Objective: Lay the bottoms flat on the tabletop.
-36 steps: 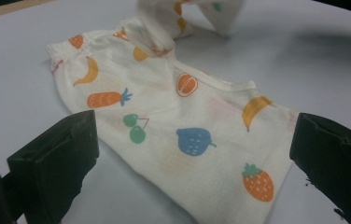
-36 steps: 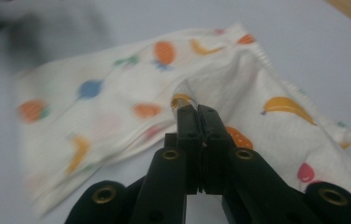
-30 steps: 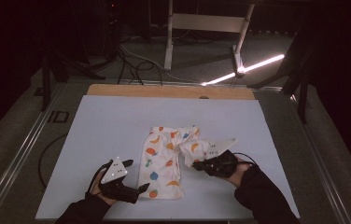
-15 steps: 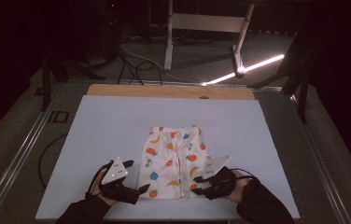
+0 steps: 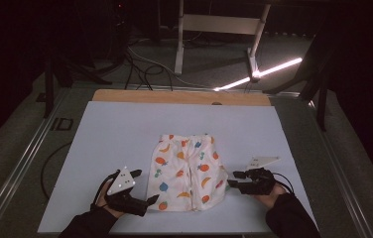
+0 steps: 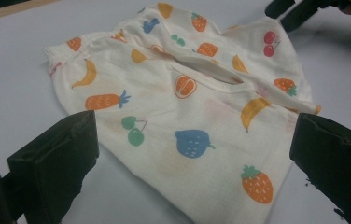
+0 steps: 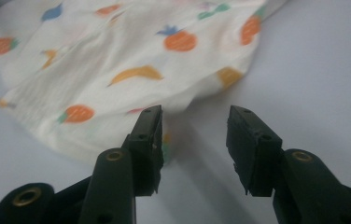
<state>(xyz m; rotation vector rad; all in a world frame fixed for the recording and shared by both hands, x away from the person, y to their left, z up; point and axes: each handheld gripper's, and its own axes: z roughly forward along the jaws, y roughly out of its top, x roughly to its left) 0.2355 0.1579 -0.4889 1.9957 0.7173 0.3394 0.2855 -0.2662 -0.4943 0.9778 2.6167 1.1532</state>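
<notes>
White children's shorts (image 5: 187,171) printed with coloured fruit lie spread flat on the pale mat (image 5: 115,134), waistband at the far end. My left gripper (image 5: 151,200) rests on the mat at the near left corner of the shorts. In the left gripper view it (image 6: 194,130) is wide open, and the shorts (image 6: 187,107) lie ahead between the jaws. My right gripper (image 5: 230,179) sits just off the right leg's edge. In the right gripper view it (image 7: 194,114) is open and holds nothing, its left jaw beside the hem of the shorts (image 7: 117,60).
A wooden strip (image 5: 174,96) borders the mat's far edge. A dark cable (image 5: 50,163) loops off the mat's left side. Beyond the table, a white frame leg (image 5: 179,44) and a bright light strip (image 5: 269,69) stand on the floor.
The right gripper pulled the bunched right leg out flat toward the near edge, let it go and backed off to the right. The left gripper stayed put.
</notes>
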